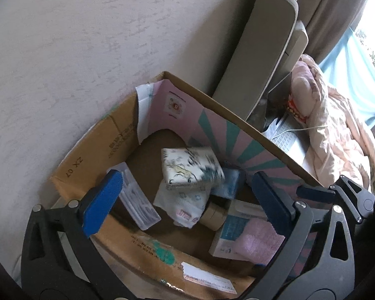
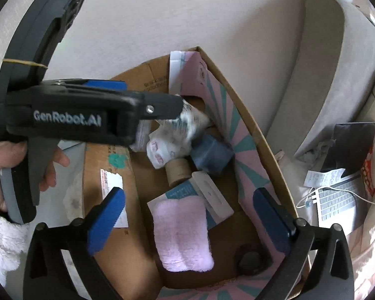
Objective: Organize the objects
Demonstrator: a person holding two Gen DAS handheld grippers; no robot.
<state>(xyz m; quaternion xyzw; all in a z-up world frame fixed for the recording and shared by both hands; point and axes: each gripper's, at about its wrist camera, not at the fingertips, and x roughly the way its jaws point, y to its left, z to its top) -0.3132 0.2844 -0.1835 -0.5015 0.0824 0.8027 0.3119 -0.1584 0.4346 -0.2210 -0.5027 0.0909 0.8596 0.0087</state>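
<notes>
An open cardboard box (image 1: 92, 150) stands against the wall. A patterned spiral notebook (image 1: 191, 168) is blurred in the air above the things inside, between and beyond my left gripper's open fingers; nothing holds it. My left gripper (image 1: 187, 197) is open over the box. Its body (image 2: 87, 115) shows in the right wrist view, above the box (image 2: 250, 122). My right gripper (image 2: 187, 222) is open and empty over a pink cloth (image 2: 182, 235) on a blue-white carton (image 2: 182, 190). A tissue pack (image 1: 185, 205), a tape roll (image 1: 213, 215) and a blue pack (image 1: 227, 182) lie below.
A pink and teal board (image 1: 212, 122) lines the box's far wall. A clear plastic case (image 1: 135, 197) leans at its left. Beige cushions (image 1: 260, 57), a laptop (image 2: 337, 200) with a white cable and a pink quilt (image 1: 337, 135) lie to the right.
</notes>
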